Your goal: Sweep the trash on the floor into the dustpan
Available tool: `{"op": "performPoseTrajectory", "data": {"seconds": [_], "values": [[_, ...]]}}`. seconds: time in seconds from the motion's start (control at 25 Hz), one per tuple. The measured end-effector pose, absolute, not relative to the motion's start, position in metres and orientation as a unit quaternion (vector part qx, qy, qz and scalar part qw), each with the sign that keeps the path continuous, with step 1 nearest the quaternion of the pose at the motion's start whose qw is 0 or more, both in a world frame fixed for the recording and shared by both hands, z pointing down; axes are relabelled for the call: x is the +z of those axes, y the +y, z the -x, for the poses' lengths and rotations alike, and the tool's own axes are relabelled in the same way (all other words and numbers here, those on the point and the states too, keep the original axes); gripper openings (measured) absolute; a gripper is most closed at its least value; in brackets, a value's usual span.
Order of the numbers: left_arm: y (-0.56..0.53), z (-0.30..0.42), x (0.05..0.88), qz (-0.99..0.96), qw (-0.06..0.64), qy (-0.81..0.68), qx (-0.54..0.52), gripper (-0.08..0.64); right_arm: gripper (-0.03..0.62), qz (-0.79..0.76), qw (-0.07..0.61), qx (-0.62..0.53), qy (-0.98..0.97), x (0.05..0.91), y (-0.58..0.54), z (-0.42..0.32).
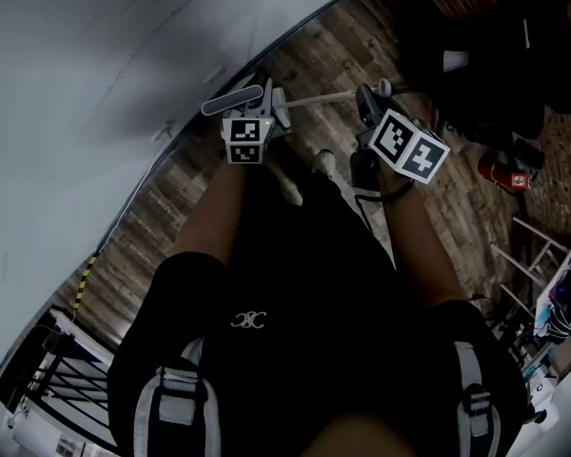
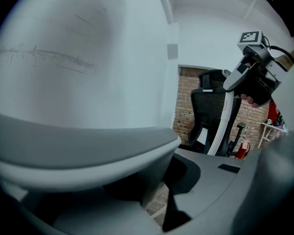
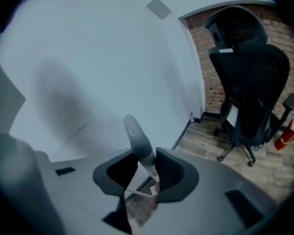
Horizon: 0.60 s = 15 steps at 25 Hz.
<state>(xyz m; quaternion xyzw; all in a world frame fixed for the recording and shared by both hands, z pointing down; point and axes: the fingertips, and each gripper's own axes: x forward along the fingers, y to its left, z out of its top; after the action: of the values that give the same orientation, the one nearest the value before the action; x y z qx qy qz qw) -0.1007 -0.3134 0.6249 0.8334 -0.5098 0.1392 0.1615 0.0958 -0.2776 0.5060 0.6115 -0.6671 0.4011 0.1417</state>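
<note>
In the head view my left gripper (image 1: 257, 114) is held out in front of my body, shut on a grey handle (image 1: 233, 100). That handle (image 2: 83, 151) fills the left gripper view, grey on top and white below, lying across the jaws. My right gripper (image 1: 366, 112) is shut on a white pole with a grey tip (image 3: 137, 138); the pole (image 2: 230, 116) hangs below it in the left gripper view. The lower ends of both tools are hidden by my body, so I cannot tell broom from dustpan. No trash shows.
A white wall (image 1: 95, 84) runs along the left over a wooden floor (image 1: 171, 208). A black office chair (image 1: 495, 55) and a red fire extinguisher (image 1: 502, 171) stand at the right. A white frame (image 1: 538, 255) and a dark rack (image 1: 48, 369) sit near the lower corners.
</note>
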Motion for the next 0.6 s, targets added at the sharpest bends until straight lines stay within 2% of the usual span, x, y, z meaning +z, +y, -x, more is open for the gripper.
{"op": "performPoseTrajectory", "data": {"seconds": [0.6], "values": [[-0.301, 0.111, 0.619, -0.823, 0.166, -0.525, 0.139, 0.069, 0.114, -0.624, 0.132, 0.374, -0.673, 0.481, -0.251, -0.11]]}}
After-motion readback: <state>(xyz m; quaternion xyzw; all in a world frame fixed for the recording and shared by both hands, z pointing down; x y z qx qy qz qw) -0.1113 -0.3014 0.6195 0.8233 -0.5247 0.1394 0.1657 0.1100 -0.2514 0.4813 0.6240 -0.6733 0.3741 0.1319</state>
